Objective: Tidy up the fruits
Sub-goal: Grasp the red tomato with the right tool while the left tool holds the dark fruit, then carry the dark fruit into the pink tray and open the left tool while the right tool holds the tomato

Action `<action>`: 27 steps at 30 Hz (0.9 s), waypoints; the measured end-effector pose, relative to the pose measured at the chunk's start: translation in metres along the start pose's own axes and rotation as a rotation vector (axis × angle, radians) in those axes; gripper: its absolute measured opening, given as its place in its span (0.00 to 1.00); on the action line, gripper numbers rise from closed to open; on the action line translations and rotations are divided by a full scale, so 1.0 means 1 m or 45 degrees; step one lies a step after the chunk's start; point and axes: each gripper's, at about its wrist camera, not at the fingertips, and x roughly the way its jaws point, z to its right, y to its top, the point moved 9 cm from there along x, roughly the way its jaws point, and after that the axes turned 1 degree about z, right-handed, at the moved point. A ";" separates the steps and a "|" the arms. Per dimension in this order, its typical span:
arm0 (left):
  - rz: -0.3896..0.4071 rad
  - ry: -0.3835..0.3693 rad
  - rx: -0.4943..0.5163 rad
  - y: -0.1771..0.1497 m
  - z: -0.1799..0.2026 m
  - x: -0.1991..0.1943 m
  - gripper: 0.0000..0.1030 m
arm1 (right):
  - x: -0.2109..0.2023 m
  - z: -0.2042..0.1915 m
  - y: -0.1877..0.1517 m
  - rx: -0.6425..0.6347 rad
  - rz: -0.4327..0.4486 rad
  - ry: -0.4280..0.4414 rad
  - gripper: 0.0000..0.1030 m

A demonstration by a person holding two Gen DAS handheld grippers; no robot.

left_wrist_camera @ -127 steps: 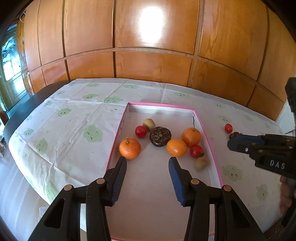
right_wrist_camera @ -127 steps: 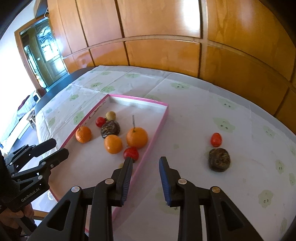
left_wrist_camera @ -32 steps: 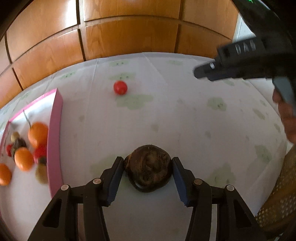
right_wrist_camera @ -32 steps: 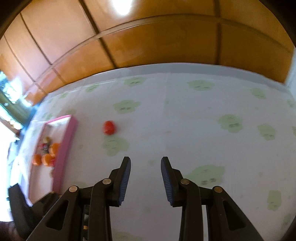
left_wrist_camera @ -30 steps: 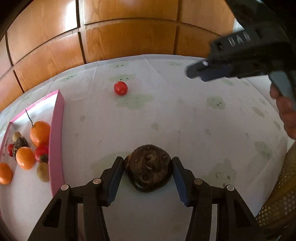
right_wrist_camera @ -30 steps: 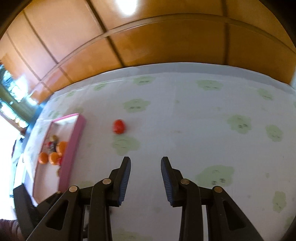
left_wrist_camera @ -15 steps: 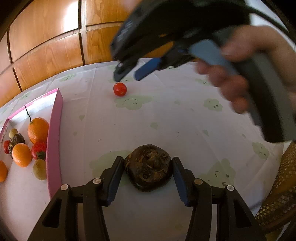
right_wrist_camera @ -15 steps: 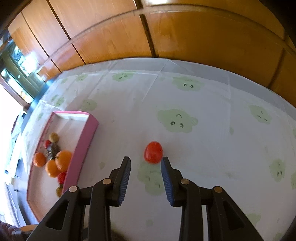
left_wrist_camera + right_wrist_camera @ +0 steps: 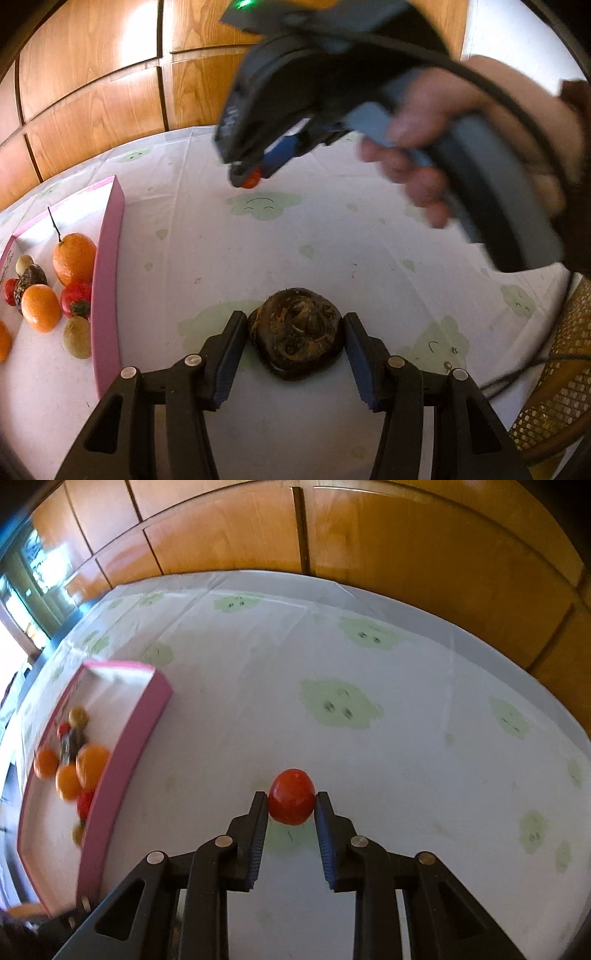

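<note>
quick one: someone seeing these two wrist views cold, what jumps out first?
Each gripper has a fruit between its fingers out on the cloud-print tablecloth: the right gripper is shut on a small red fruit, and the left gripper brackets a dark wrinkled fruit. In the left wrist view the hand holding the right gripper fills the upper right. The pink tray of oranges sits off to the left.

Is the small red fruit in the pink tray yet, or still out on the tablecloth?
Still out. The small red fruit sits on the tablecloth, pinched by the right hand-held gripper, well clear of the pink tray.
</note>
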 end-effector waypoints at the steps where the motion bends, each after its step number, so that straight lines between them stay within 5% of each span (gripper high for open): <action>1: 0.000 0.000 0.000 0.000 0.000 0.000 0.52 | -0.004 0.003 -0.007 -0.005 -0.013 -0.008 0.25; 10: -0.022 0.012 0.011 0.003 0.002 -0.001 0.52 | -0.016 0.036 -0.072 0.088 -0.091 -0.052 0.25; 20: 0.053 0.045 -0.001 0.017 -0.003 -0.038 0.52 | -0.016 0.043 -0.072 0.104 -0.043 -0.095 0.25; 27: 0.128 0.152 -0.115 0.031 -0.045 -0.079 0.52 | -0.017 0.048 -0.070 0.117 -0.021 -0.131 0.25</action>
